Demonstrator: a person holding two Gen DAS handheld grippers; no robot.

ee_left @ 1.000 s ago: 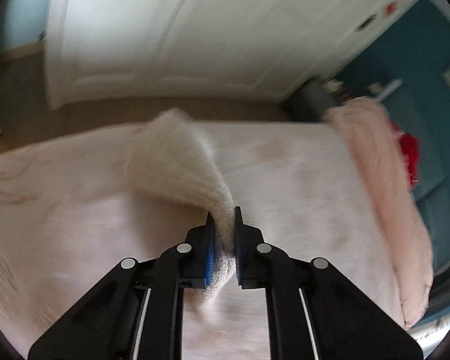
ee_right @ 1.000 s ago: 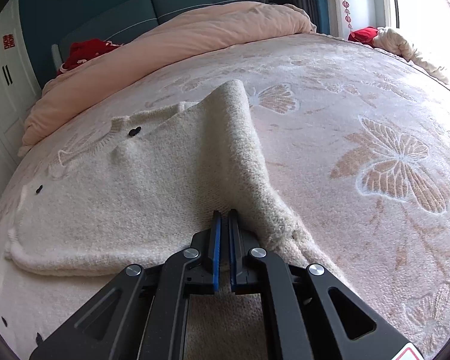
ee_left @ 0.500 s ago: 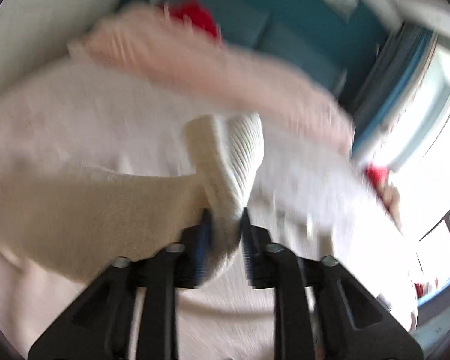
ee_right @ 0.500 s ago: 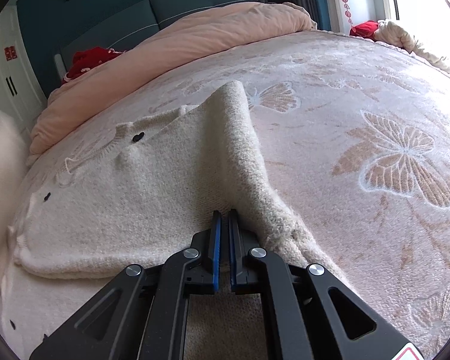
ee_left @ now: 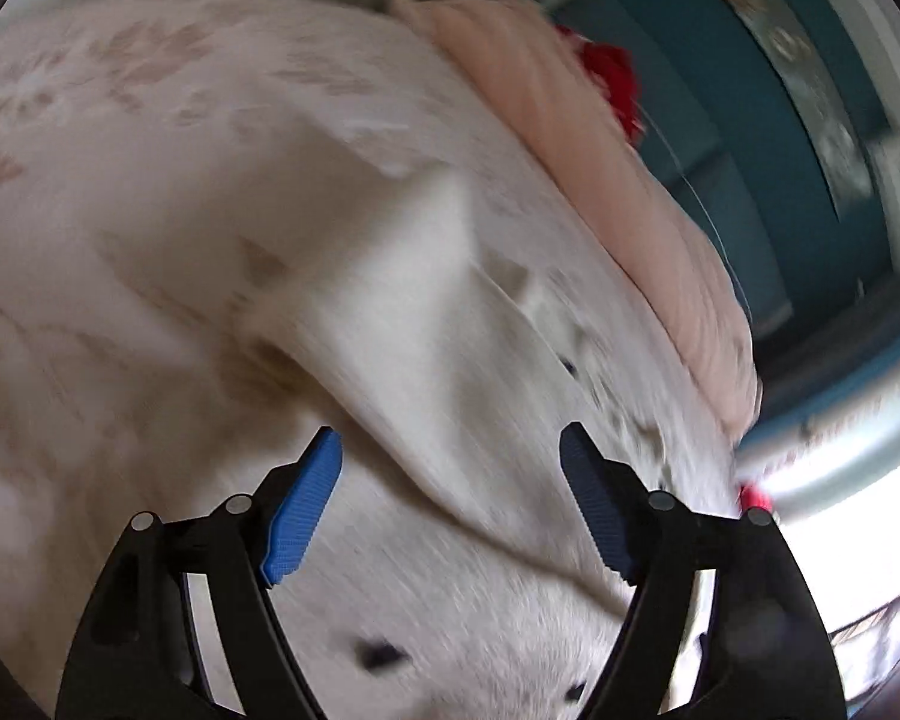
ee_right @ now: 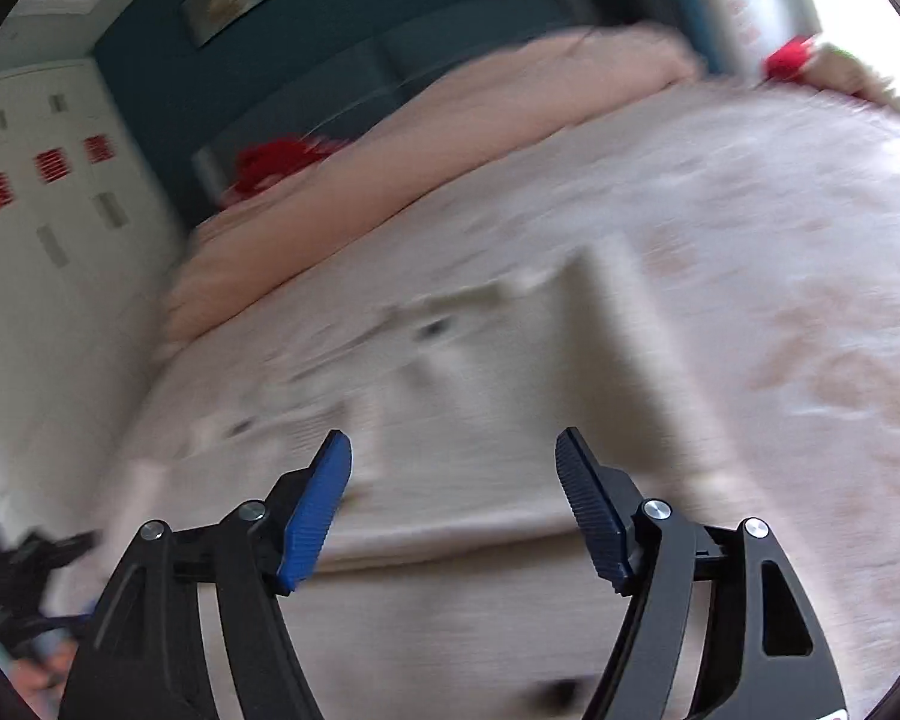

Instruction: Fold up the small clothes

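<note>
A small cream knit cardigan [ee_left: 438, 360] with dark buttons lies on the pink bedspread [ee_left: 120, 138]; both views are motion-blurred. In the left wrist view a folded sleeve or edge runs across it. My left gripper [ee_left: 450, 450] is open and empty just above the cardigan. In the right wrist view the cardigan [ee_right: 498, 396] lies flat with folded parts on top. My right gripper [ee_right: 453, 450] is open and empty above its near edge.
A rolled pink duvet [ee_right: 450, 138] and a red item [ee_right: 276, 162] lie at the head of the bed, against a teal headboard [ee_right: 342, 54]. White wardrobe doors [ee_right: 48, 228] stand at left. The other gripper [ee_right: 24, 564] shows dark at lower left.
Both grippers have opened and let go of the cardigan. The left gripper swung round from facing the wardrobe to facing the bed head. The right gripper has lifted back.
</note>
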